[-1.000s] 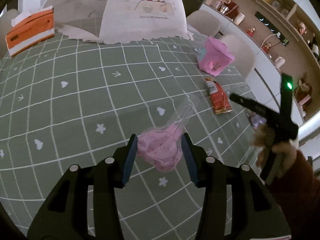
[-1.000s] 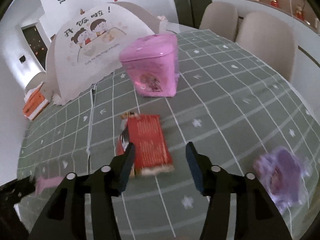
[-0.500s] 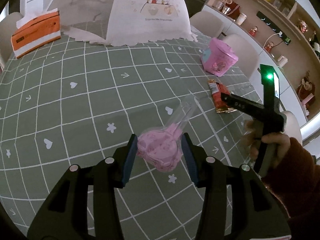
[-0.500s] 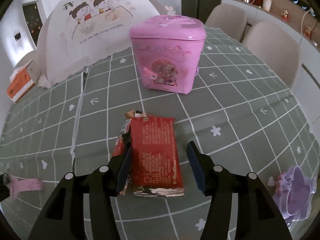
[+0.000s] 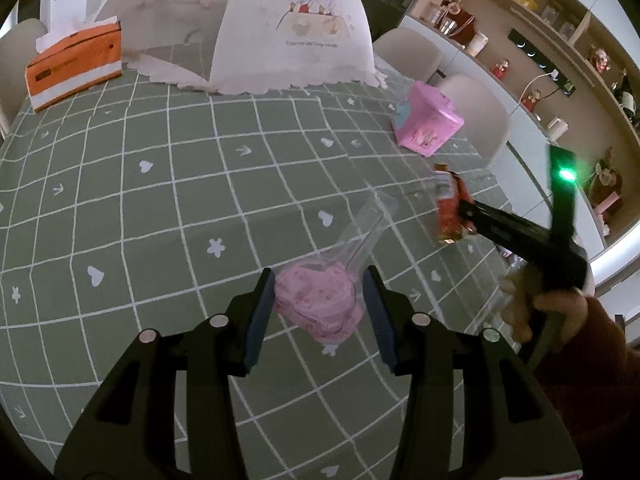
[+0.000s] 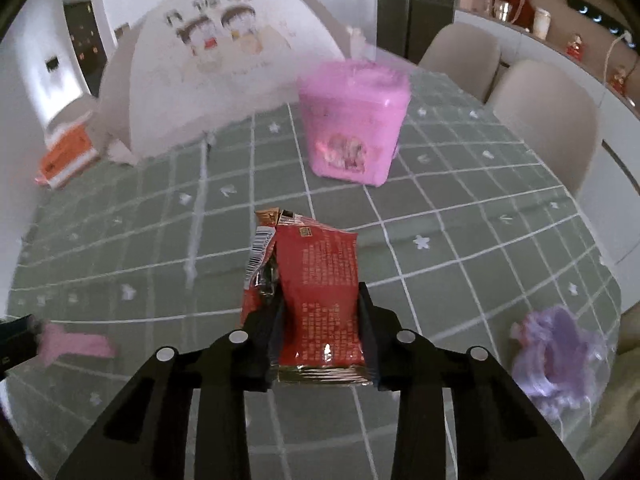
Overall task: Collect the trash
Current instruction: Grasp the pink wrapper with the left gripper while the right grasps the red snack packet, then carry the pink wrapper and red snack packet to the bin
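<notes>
My left gripper [image 5: 318,312] is shut on a crumpled pink wrapper [image 5: 318,304] with a clear plastic tail, held over the green checked tablecloth [image 5: 160,200]. My right gripper [image 6: 320,320] is shut on a red snack wrapper [image 6: 316,292] and holds it above the cloth; the wrapper also shows in the left wrist view [image 5: 450,208] at the right gripper's tip. A pink bin [image 6: 354,120] stands behind it, also in the left wrist view [image 5: 426,124]. A crumpled purple wrapper [image 6: 556,356] lies at the table's right edge.
A white mesh food cover [image 5: 248,28] stands at the back of the table. An orange tissue box [image 5: 74,64] sits at the back left. Beige chairs [image 6: 548,120] stand along the right side. Shelves [image 5: 560,52] line the wall.
My right gripper has closed on the red wrapper and lifted it off the cloth, nearer the pink bin. My left gripper still holds the pink wrapper and has shifted slightly.
</notes>
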`<state>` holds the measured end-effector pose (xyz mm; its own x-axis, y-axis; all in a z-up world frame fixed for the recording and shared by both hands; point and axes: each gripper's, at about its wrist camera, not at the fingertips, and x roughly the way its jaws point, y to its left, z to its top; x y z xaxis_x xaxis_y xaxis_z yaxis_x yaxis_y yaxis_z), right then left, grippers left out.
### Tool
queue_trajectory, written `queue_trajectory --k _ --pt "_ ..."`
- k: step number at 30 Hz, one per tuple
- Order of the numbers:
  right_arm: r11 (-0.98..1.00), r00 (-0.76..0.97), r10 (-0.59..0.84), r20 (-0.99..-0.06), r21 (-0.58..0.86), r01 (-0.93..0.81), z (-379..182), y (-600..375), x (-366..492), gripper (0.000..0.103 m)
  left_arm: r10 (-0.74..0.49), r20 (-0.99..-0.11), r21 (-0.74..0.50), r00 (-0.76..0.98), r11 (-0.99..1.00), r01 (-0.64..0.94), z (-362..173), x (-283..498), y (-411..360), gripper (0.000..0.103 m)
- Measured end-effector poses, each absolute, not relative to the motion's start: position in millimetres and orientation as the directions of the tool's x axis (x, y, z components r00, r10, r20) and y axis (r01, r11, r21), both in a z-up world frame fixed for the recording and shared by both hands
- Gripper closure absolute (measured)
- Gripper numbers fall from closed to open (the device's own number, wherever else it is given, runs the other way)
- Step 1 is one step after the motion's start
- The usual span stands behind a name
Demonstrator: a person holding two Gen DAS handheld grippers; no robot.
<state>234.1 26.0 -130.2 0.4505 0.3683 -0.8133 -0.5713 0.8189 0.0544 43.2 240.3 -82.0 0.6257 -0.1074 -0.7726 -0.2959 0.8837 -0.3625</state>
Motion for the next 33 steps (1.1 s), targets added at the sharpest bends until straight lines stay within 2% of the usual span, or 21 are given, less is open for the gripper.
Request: queue_trajectory --k 7,12,19,23,28,33 --pt "0.849 0.542 0.366 -0.757 0.033 -0.527 -67 -26 208 0.071 -0.147 -0.729 -0.399 0.669 0.885 -0.240 -67 64 230 0.060" --pt "0.879 0.615 0.327 -0.718 -0.007 -0.476 -31 -87 197 0.071 -0.158 -0.674 -0.384 0.722 0.909 -0.160 -35 93 192 0.060" --pt "0.918 0.702 0.306 -0.643 0.004 -0.397 10 -203 188 0.071 -0.159 -0.551 -0.317 0.820 0.948 -0.029 40 116 89 0.060" --pt "0.934 0.744 0.288 -0.603 0.006 -0.357 30 -284 178 0.071 -0.193 -0.500 -0.302 0.844 0.953 0.039 64 126 21 0.060" --pt "0.951 0.766 0.255 -0.591 0.010 -0.308 31 -363 175 0.071 -0.259 -0.476 -0.277 0.841 0.951 0.136 72 140 -80 0.060" --pt "0.963 0.775 0.219 -0.593 0.001 -0.271 23 -435 167 0.071 -0.327 -0.495 -0.310 0.805 0.932 0.188 59 158 -154 0.060"
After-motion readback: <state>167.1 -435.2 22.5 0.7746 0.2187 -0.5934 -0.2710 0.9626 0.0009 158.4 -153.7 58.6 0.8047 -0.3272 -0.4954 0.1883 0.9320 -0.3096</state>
